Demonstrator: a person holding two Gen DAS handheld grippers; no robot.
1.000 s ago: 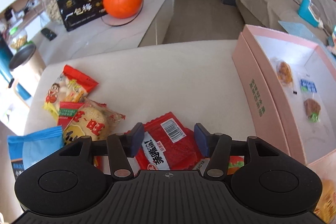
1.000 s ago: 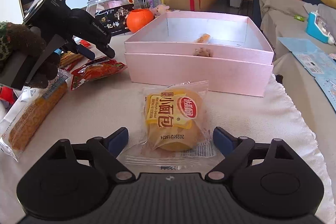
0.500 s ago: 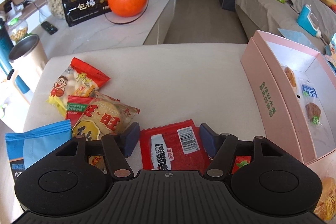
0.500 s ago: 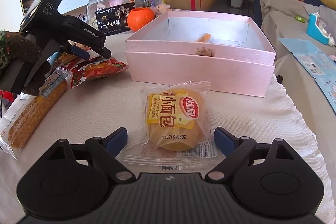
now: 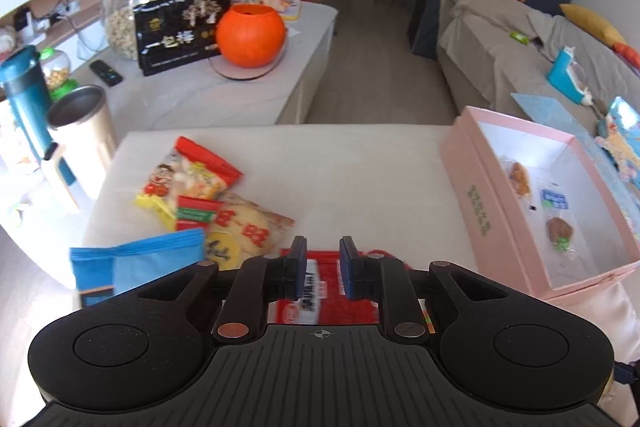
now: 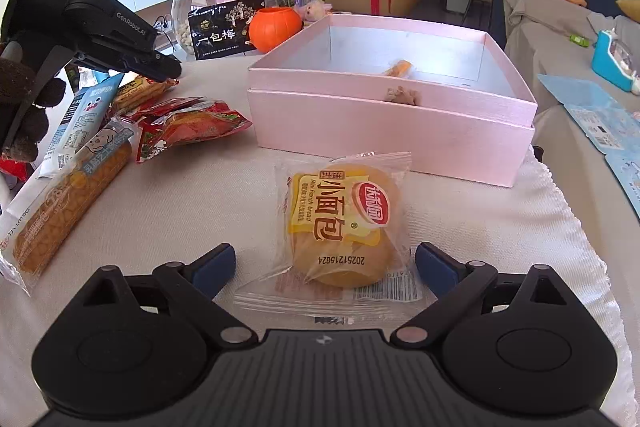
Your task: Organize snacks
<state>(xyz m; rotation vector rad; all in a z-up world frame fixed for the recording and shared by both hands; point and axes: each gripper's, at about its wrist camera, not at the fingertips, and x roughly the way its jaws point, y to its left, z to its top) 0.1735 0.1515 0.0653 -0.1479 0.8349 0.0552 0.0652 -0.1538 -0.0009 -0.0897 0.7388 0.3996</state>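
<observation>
Where "Mini French bread" shows, bread packet (image 6: 342, 223).

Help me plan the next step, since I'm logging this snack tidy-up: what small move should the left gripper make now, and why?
Probably lift. The left gripper has its blue pads nearly together over the red snack packet, seemingly pinching it, though contact is hard to confirm. The pink box sits open to its right, so raising the packet clear of the table comes before carrying it there. The right gripper stays open around the mini bread packet.

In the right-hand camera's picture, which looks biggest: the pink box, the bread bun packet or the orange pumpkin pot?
1. Pink box
2. Bread bun packet, though it lies nearest the camera
3. Orange pumpkin pot, farthest away, so its real size is unsure
</observation>
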